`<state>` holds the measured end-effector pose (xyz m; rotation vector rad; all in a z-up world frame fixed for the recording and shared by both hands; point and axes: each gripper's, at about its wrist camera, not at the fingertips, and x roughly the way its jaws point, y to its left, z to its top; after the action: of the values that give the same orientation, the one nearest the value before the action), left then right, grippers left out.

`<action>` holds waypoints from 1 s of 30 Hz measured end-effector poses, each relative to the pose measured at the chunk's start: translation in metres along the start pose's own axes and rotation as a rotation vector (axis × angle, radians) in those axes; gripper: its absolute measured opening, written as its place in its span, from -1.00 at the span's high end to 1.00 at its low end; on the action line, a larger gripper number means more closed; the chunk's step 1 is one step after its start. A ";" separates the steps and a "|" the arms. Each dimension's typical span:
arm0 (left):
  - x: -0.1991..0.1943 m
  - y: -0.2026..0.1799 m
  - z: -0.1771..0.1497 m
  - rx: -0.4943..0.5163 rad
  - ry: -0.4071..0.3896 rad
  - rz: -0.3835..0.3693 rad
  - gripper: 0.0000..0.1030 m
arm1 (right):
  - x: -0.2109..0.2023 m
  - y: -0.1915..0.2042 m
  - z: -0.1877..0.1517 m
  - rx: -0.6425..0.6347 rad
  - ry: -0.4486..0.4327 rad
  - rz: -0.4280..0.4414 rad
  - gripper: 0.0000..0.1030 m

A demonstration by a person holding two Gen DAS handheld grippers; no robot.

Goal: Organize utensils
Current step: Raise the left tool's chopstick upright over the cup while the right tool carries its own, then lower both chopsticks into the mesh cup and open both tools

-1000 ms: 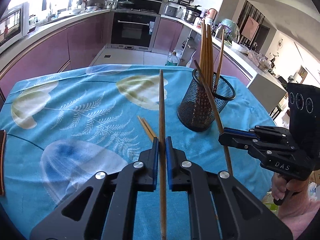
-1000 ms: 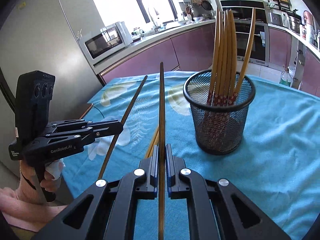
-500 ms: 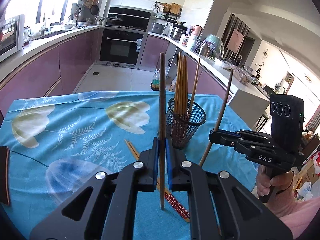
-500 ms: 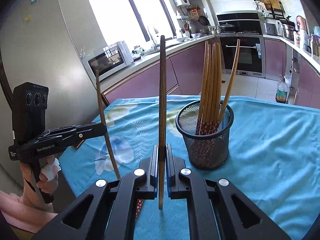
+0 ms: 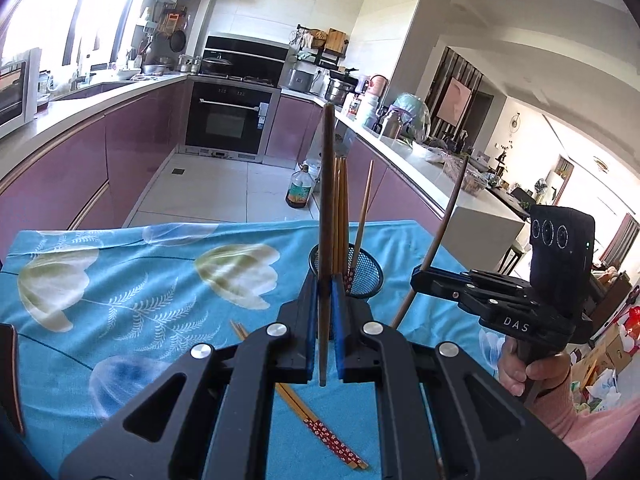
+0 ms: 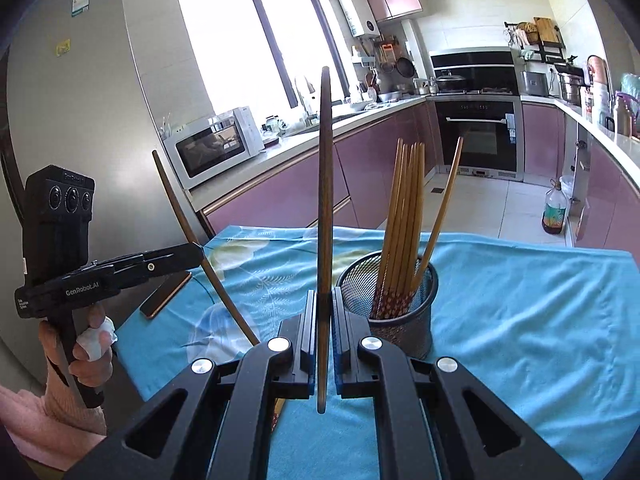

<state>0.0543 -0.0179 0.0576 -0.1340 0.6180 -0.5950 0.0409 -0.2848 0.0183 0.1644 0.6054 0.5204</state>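
Note:
My left gripper (image 5: 325, 280) is shut on a dark brown chopstick (image 5: 326, 200), held upright above the table. My right gripper (image 6: 324, 298) is shut on another dark brown chopstick (image 6: 325, 184), also upright. Each gripper shows in the other's view, the right gripper (image 5: 416, 280) and the left gripper (image 6: 198, 254), each with its stick. A black mesh holder (image 6: 404, 322) with several light wooden chopsticks (image 6: 404, 208) stands on the blue cloth; it also shows in the left wrist view (image 5: 366, 276), just beyond my left gripper. A pair of red-ended chopsticks (image 5: 320, 424) lies on the cloth.
The table has a blue floral cloth (image 5: 132, 288). A dark flat object (image 6: 166, 294) lies at the table's left edge. Kitchen counters (image 5: 80, 112), an oven (image 5: 228, 120) and a bottle on the floor (image 5: 299, 192) lie beyond.
Both grippers have risen and tilted up, so both dark chopsticks now stand upright higher above the table. The holder looks farther and lower in both views.

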 end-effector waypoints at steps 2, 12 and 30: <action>-0.001 -0.003 0.007 0.003 -0.014 -0.007 0.85 | -0.003 -0.001 0.004 -0.005 -0.012 -0.006 0.89; -0.002 -0.015 0.053 0.028 -0.087 -0.035 0.85 | -0.022 -0.012 0.036 -0.036 -0.101 -0.045 0.89; 0.064 -0.034 0.088 0.102 -0.027 0.011 0.85 | 0.005 -0.029 0.058 -0.026 -0.108 -0.085 0.89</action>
<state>0.1309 -0.0865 0.1064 -0.0431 0.5613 -0.6119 0.0898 -0.3075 0.0545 0.1401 0.4979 0.4339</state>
